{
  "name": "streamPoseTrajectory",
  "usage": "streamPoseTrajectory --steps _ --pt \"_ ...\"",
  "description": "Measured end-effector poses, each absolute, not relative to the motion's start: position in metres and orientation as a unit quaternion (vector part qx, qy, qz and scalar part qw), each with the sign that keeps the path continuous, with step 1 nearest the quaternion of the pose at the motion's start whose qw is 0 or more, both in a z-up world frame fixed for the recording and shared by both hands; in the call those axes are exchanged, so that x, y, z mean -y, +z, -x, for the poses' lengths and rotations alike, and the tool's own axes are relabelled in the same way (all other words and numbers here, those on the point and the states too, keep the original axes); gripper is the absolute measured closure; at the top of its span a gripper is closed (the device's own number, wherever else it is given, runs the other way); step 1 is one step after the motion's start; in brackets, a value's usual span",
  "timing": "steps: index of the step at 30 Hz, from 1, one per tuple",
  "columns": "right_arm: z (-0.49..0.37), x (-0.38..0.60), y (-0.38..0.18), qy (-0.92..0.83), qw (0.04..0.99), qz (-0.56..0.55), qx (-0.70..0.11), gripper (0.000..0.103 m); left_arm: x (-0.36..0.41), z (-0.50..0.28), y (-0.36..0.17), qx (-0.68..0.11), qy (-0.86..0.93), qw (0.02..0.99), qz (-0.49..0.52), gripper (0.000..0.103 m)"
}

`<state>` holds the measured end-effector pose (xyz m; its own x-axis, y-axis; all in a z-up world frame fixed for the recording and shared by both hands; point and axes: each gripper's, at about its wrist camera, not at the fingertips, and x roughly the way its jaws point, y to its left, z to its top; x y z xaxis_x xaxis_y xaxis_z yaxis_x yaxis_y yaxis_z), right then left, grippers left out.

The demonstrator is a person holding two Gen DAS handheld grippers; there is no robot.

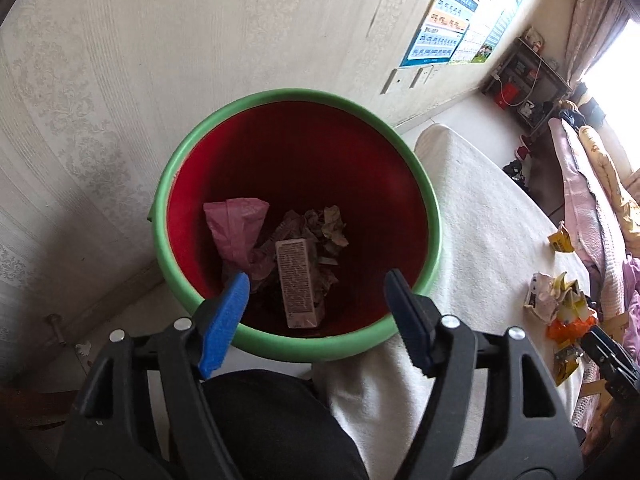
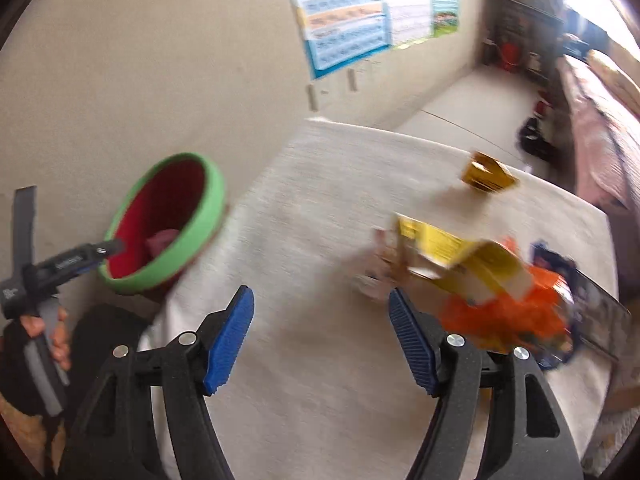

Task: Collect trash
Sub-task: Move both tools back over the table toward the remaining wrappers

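One bin (image 1: 160, 216), green-rimmed and red inside, sits below my left claw (image 1: 316, 292), whose jaws are spread and empty; in it lie one pink bag (image 1: 234, 228), one printed carton (image 1: 298, 280) and crumpled scraps I can't count. My right claw (image 2: 322, 320) is spread and empty over the white table (image 2: 320, 184); its yellow and orange wrappers (image 2: 480, 276) are blurred.
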<state>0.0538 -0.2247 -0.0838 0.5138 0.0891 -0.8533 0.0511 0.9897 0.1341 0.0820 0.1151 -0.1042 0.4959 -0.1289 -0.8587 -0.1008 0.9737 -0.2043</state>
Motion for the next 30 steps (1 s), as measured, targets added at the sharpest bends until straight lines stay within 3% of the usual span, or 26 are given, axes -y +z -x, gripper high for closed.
streamPoseTrajectory --steps 9,11,13,22,24,26,27,28,29,30 --pt "-0.010 0.314 -0.135 -0.080 0.823 -0.154 -0.541 0.033 -0.008 -0.079 -0.110 -0.520 -0.112 0.845 0.050 0.033" --pt "-0.009 0.316 -0.143 -0.069 0.820 -0.172 -0.541 0.041 0.022 -0.077 -0.106 -0.519 -0.143 0.842 0.034 0.033" --pt "-0.006 0.313 -0.146 -0.053 0.821 -0.174 -0.541 0.067 0.055 -0.076 -0.103 -0.514 -0.178 0.839 0.007 0.033" --pt "0.011 0.294 -0.144 -0.008 0.830 -0.175 -0.529 0.068 0.154 -0.098 -0.135 -0.532 -0.231 0.811 -0.079 0.033" --pt "0.007 0.293 -0.146 -0.007 0.832 -0.174 -0.526 0.068 0.163 -0.100 -0.141 -0.537 -0.235 0.805 -0.088 0.039" --pt "0.007 0.293 -0.145 -0.005 0.834 -0.174 -0.524 0.068 0.166 -0.103 -0.148 -0.552 -0.242 0.793 -0.084 0.063" --pt "0.007 0.292 -0.144 -0.004 0.834 -0.172 -0.524 0.068 0.166 -0.101 -0.150 -0.557 -0.244 0.790 -0.079 0.070" --pt "0.007 0.292 -0.144 -0.003 0.834 -0.172 -0.524 0.068 0.165 -0.101 -0.150 -0.562 -0.243 0.787 -0.078 0.086" --pt "0.006 0.292 -0.144 -0.001 0.834 -0.171 -0.524 0.068 0.163 -0.099 -0.152 -0.564 -0.239 0.786 -0.082 0.094" --pt "0.006 0.291 -0.144 0.001 0.835 -0.170 -0.524 0.068 0.159 -0.098 -0.151 -0.565 -0.239 0.786 -0.082 0.095"
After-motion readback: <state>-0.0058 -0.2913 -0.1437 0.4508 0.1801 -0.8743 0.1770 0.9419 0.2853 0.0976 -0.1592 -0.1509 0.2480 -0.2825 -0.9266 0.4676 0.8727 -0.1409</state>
